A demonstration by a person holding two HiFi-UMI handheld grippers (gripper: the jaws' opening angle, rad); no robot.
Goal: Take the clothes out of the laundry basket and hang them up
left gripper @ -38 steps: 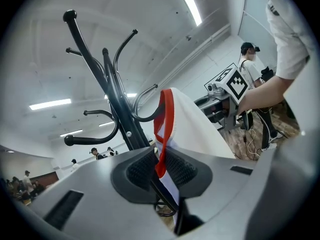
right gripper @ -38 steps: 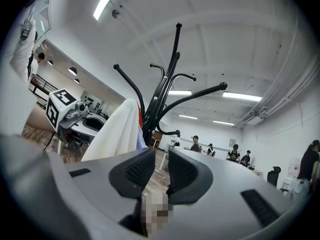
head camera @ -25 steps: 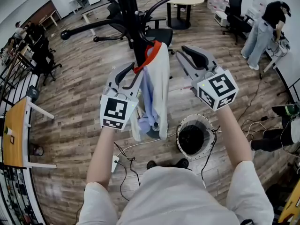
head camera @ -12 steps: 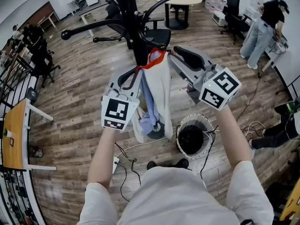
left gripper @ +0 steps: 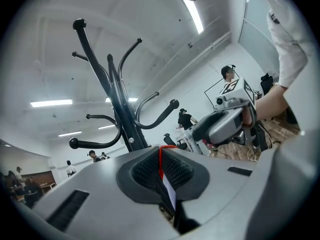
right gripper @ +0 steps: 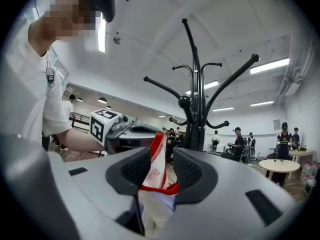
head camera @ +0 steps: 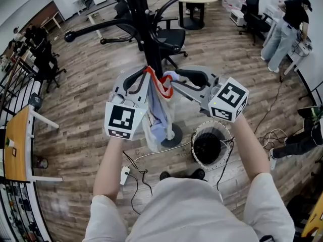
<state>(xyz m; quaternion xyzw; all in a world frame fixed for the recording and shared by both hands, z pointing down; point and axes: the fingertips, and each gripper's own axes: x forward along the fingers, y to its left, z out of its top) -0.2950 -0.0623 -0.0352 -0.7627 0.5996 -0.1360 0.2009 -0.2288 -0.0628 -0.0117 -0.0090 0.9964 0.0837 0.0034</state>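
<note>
Overhead, in the head view, the left tongs and the right tongs meet at the red collar of a white shirt. The shirt hangs down between them, with a pale blue lining showing, right in front of the black pole of a coat rack. The shirt's lower end hangs over the rack's round foot on the wooden floor. The laundry basket, a round mesh tub that looks dark inside, stands on the floor just right of that foot, below the right forearm. A black office chair stands behind the rack.

Next, the left gripper view shows its tongs closed tight on the shirt's edge: a thin red strip and a sliver of white cloth are pinched between the two dark pads. The coat rack's curved hooks rise behind, and the right tongs show to the right of the rack.

Lastly, the right gripper view shows its tongs opening. The red-trimmed collar and white cloth stand in the gap, leaning toward the left pad, with clear space at the right pad, so they do not clamp it. The left tongs, with their marker cube, and the coat rack show beyond.
</note>
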